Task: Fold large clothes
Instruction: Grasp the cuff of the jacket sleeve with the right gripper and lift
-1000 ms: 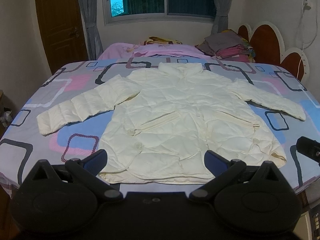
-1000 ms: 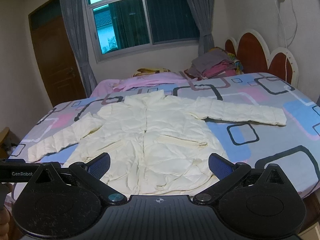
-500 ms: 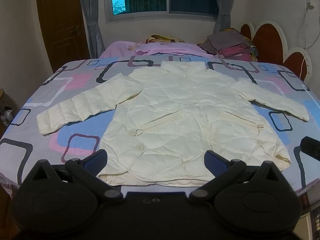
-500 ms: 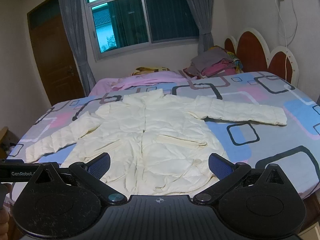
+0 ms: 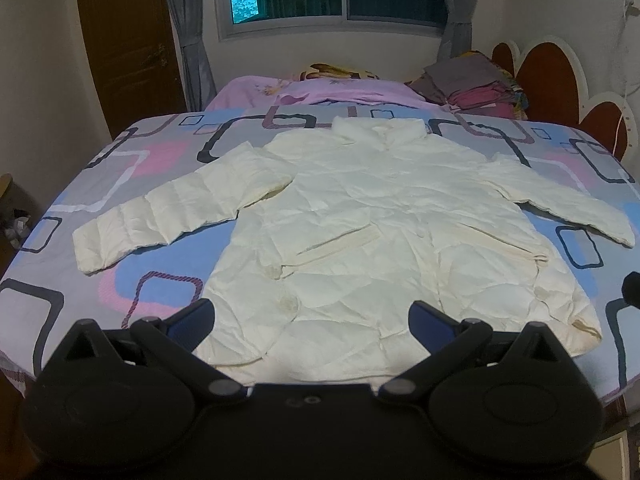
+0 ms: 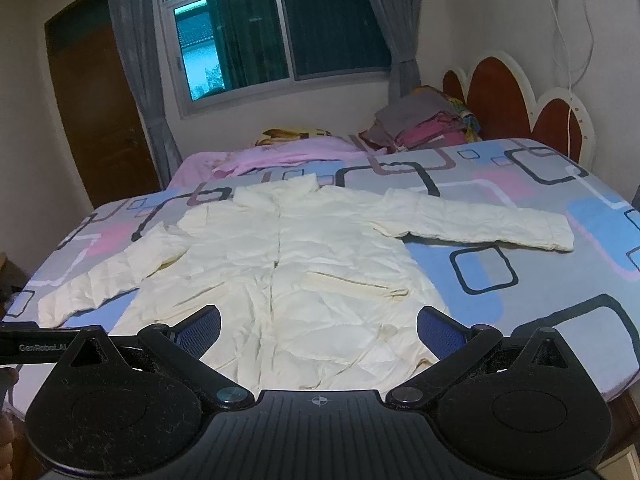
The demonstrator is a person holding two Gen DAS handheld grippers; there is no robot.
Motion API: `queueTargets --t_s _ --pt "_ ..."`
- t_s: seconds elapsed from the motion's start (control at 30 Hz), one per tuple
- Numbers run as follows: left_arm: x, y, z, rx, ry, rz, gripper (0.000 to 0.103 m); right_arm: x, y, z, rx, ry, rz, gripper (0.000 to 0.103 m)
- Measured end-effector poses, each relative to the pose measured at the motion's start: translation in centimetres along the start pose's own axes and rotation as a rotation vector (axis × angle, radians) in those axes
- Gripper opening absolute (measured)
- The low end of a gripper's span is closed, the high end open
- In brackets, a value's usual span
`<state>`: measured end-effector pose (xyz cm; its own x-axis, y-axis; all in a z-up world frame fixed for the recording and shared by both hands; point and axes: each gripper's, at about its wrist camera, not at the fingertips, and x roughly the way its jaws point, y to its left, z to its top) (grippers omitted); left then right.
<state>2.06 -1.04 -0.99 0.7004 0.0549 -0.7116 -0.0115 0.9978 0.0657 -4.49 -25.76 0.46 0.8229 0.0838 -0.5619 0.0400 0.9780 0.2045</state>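
Cream jacket (image 5: 384, 232) flat on bed (image 5: 160, 280); collar toward window, hem toward tools.

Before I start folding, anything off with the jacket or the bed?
Nothing major. The jacket lies flat, front up, sleeves spread on the bed. Its hem corner looks yellowish, maybe stained. Both grippers are open, holding nothing.

Dim, cool indoor light falls evenly from overhead — a ceiling lamp mirrored in the dark window (image 6: 256, 36) — shadows soft, focus slightly hazy, fisheye bending edges, corners vignetted black.
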Motion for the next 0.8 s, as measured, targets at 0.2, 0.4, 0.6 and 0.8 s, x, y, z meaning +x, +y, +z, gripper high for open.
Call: queueTargets --t_s 0.2,0.4,0.6,0.8 --pt "1.9 -0.3 0.9 0.007 0.012 0.007 0.103 2.1 -1.1 0.9 0.018 0.013 -0.020 0.103" --pt "4.3 -0.9 2.2 0.014 0.021 0.022 0.103 4.9 -2.7 2.1 0.036 0.032 -0.032 0.103" --pt "6.7 -1.7 3.8 0.000 0.036 0.039 0.103 7.6 -4.5 3.2 0.049 0.049 -0.049 0.103" --pt "9.3 -3.0 5.3 -0.015 0.047 0.050 0.103 10.8 -7.7 4.5 0.056 0.059 -0.086 0.103"
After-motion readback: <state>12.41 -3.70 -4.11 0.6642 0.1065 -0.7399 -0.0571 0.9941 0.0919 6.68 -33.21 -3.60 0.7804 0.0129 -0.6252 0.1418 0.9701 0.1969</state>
